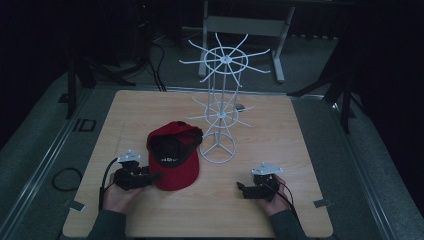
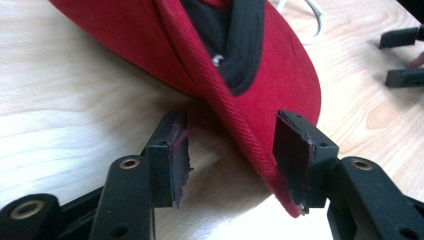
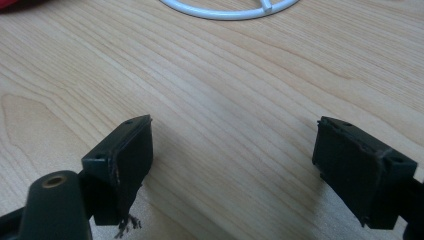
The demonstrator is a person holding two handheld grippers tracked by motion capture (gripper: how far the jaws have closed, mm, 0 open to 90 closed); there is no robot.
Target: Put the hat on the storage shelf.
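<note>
On a wooden table (image 1: pixel 280 150), the left gripper (image 1: pixel 152 176) reaches the brim of a red cap (image 1: pixel 174 155), its 2 jaws apart with the brim's edge between them, the far pad just beside the cloth. The cap lies upside down near the table's middle, just left of a white wire rack (image 1: pixel 220 100). At right, the right gripper (image 1: pixel 241 188) rests with jaws wide apart over bare wood.

The red cap (image 1: pixel 174 156) lies on the bench (image 1: pixel 280 130) just beyond the left hand-held gripper (image 1: pixel 150 176); the white rack (image 1: pixel 220 100) stands beyond the right hand-held gripper (image 1: pixel 241 189).
</note>
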